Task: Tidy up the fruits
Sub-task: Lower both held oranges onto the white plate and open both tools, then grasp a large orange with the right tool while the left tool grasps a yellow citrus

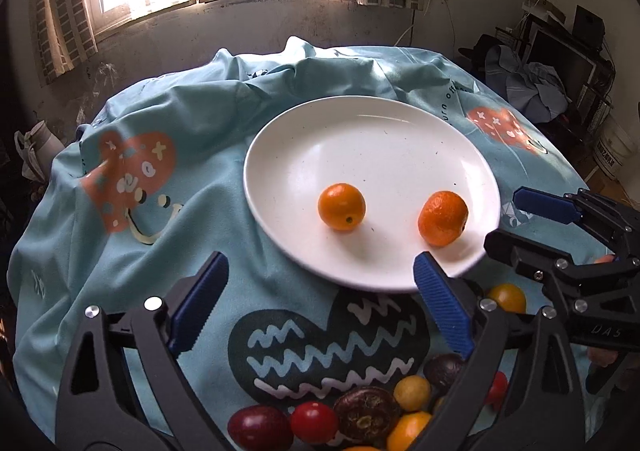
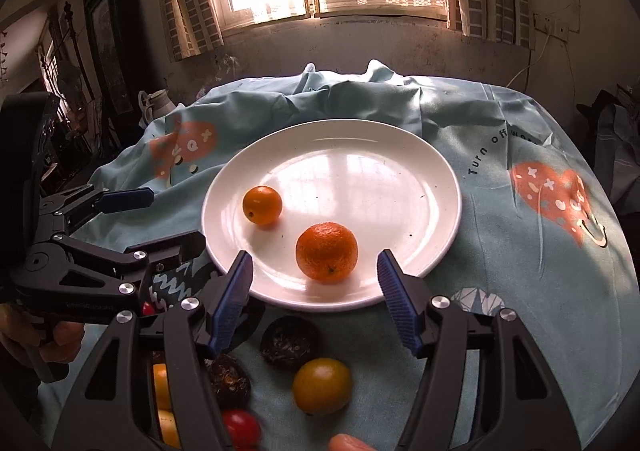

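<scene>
Nearest, in front of the white plate [image 2: 440, 187], yellow and red tomatoes [image 2: 322, 385] and dark fruits [image 2: 290, 339] still waited (most of the job, seemingly), both the left gripper [image 1: 320, 299] and right gripper [image 2: 314, 287] gaped empty, and beyond, two oranges [image 2: 326, 251] sat on the plate.
</scene>
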Action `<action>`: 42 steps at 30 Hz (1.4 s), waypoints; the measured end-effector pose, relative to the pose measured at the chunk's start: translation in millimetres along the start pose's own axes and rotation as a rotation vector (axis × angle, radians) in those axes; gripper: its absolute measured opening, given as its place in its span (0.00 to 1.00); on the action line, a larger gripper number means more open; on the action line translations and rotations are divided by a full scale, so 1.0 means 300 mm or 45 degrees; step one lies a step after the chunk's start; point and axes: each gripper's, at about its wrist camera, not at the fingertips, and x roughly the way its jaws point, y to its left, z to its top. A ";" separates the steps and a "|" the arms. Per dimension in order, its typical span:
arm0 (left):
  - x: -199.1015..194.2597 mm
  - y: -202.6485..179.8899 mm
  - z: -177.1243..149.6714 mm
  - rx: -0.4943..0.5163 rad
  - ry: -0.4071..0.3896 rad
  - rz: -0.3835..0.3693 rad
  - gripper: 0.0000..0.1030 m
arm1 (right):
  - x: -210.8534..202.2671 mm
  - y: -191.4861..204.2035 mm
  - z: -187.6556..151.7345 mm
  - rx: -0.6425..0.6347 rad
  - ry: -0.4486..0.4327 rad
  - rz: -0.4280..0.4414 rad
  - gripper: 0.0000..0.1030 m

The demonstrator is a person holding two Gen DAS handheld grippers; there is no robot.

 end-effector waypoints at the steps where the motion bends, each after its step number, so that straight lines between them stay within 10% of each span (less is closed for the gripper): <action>1: -0.030 0.002 -0.028 0.004 0.004 -0.003 0.93 | -0.029 0.010 -0.019 -0.001 -0.006 0.005 0.63; 15: -0.262 -0.039 -0.492 -0.032 -0.001 -0.073 0.97 | -0.189 0.141 -0.431 0.079 0.189 0.043 0.63; 29: -0.242 -0.036 -0.523 -0.063 0.053 -0.064 0.97 | -0.156 0.160 -0.454 0.069 0.245 -0.015 0.63; 34: -0.244 -0.041 -0.522 -0.050 0.049 -0.056 0.97 | -0.144 0.166 -0.449 0.050 0.257 -0.037 0.43; 42: -0.267 -0.089 -0.519 0.021 0.007 -0.148 0.89 | -0.196 0.144 -0.459 0.090 0.204 -0.037 0.42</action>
